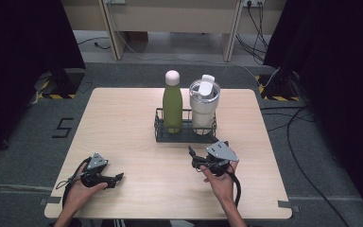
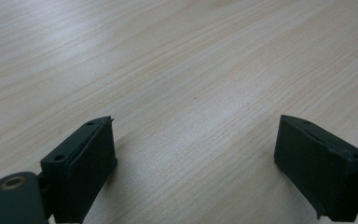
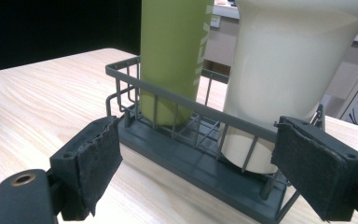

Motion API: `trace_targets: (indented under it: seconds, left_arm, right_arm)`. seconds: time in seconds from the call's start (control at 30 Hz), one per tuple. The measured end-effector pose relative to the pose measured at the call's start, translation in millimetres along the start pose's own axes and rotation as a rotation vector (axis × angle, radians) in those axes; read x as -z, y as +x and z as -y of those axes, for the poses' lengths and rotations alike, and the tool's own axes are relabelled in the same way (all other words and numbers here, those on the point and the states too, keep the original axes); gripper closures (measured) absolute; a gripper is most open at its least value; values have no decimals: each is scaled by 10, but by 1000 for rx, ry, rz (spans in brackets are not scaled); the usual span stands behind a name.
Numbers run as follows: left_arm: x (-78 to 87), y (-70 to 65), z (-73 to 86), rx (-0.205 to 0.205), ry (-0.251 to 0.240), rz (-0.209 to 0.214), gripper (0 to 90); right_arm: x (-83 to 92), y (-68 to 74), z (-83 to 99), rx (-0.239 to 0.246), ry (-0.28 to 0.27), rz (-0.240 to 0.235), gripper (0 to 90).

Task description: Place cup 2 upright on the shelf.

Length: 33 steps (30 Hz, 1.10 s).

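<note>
1. The wire rack (image 1: 185,134) is sitting at the table's (image 1: 123,123) middle, holding a green bottle (image 1: 172,104) and a cream tumbler (image 1: 204,106) upright, side by side.
2. The right gripper (image 1: 192,152) is hovering just beside the rack, jaws spread, gripping nothing.
3. The left gripper (image 1: 119,177) is resting well apart, jaws spread over bare wood.

We see a green bottle (image 1: 172,105) and a cream tumbler (image 1: 203,108) upright in a wire rack (image 1: 184,134) mid-desk (image 1: 123,123); our right tool (image 1: 192,153) is near it, our left tool (image 1: 118,178) well apart, near left.
</note>
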State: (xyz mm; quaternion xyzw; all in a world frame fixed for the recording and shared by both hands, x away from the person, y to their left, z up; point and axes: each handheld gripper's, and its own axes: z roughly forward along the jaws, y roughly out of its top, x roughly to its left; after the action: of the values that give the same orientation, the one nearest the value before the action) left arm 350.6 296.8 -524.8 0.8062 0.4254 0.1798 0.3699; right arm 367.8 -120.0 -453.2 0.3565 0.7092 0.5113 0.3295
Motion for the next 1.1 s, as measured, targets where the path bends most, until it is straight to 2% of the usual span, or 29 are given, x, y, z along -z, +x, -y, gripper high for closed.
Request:
trace_targets:
  seconds: [0.47,0.67,0.77,1.0,1.1]
  left_arm:
    - [0,0,0,0,0,0,116]
    - [0,0,0,0,0,0,116]
    - [0,0,0,-1,0,0,117]
    - [0,0,0,0,0,-1,117]
    - [0,-1,0,0,0,-1,117]
  right_arm:
    - [85,-27,66,10,25,-24,151]
    - [107,-55,191,6,71,-34,150]
    - [124,-63,213,22,85,-35,153]
    - [161,-103,346,1,143,-62,152]
    - [179,-107,389,9,164,-63,154]
